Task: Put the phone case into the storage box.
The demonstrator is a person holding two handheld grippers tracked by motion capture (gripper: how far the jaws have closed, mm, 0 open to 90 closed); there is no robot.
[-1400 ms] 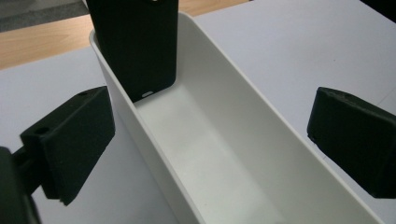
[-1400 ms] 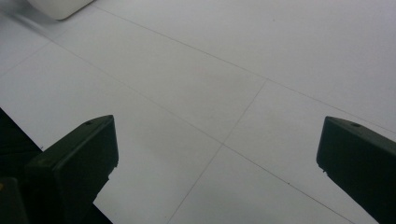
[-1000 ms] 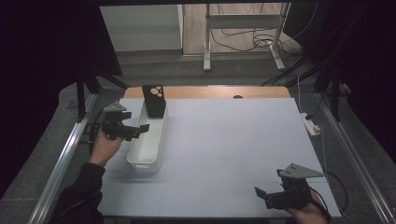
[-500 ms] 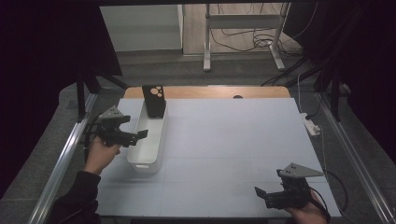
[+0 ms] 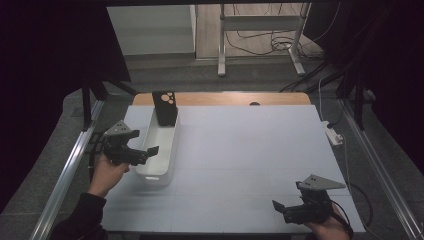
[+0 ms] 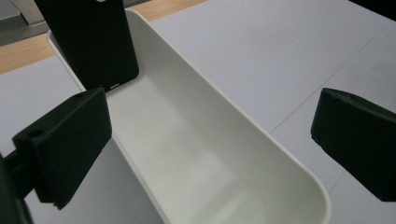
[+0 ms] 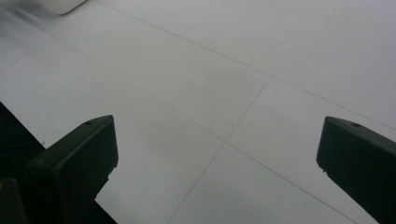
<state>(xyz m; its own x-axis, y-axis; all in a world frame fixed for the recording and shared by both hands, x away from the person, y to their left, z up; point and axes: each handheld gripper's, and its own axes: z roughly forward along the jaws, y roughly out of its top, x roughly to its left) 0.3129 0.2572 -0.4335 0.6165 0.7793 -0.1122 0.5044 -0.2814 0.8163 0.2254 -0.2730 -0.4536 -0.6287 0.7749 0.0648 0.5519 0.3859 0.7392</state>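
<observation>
One desk [image 5: 240,150] is seen, covered by a white sheet with a strip of bare wood at its far edge. On it, toward its left side, one long white bin [image 5: 161,147] is set lengthwise, running away from the person. One black phone case [image 5: 165,107] is stood upright at the far end of the bin, leaned against its end wall with the camera cut-outs uppermost; in the left gripper view the case [image 6: 88,39] is seen reaching down to the bin floor [image 6: 187,154], and the remainder of the bin is bare.

Two grippers are counted. The left gripper [image 5: 145,152] is held just over the left rim of the bin, near its middle, with the jaws spread wide and nothing between them; one jaw is seen outside the left wall and the other beyond the right wall. The right gripper [image 5: 281,209] is held well apart from the bin, at the near right corner of the desk, its jaws likewise wide apart and gripping nothing.

One white power strip [image 5: 334,134] lies just off the desk's right edge. Nothing stands between the left gripper and the phone case.
</observation>
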